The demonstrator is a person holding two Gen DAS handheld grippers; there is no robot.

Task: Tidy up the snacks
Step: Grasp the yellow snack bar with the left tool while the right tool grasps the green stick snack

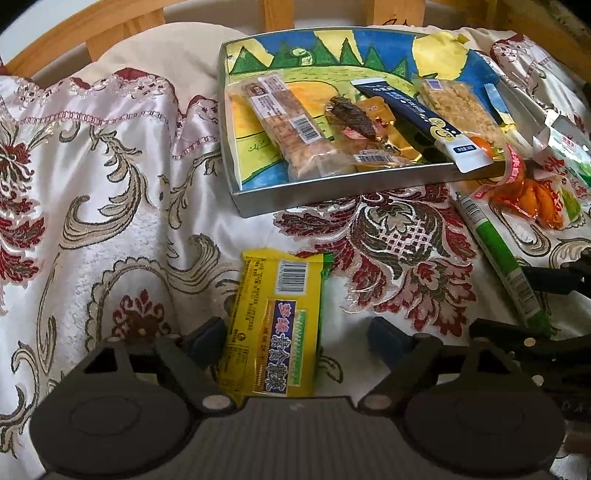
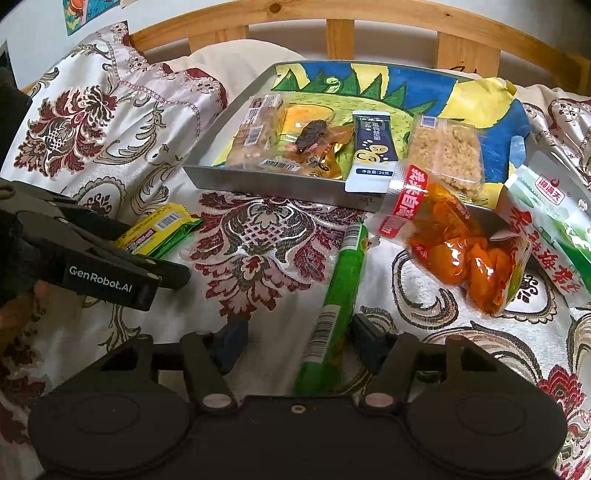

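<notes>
A yellow snack packet (image 1: 275, 325) lies flat on the cloth between the fingers of my left gripper (image 1: 297, 341). The gripper is open: its left pad is at the packet's edge, and its right pad stands clear of it. My right gripper (image 2: 299, 341) is open around a long green tube snack (image 2: 338, 288), with a gap on the left side. A metal tray (image 1: 332, 192) with a painted bottom holds several wrapped snacks. In the right wrist view the left gripper (image 2: 110, 266) and the yellow snack packet (image 2: 159, 230) show at the left.
An orange snack bag (image 2: 461, 258) and a green-and-white bag (image 2: 546, 229) lie right of the metal tray (image 2: 266, 184), the orange one overlapping its corner. Everything rests on a floral embroidered cloth (image 1: 110, 184). A wooden rail (image 2: 369, 22) runs behind, with a cushion in front of it.
</notes>
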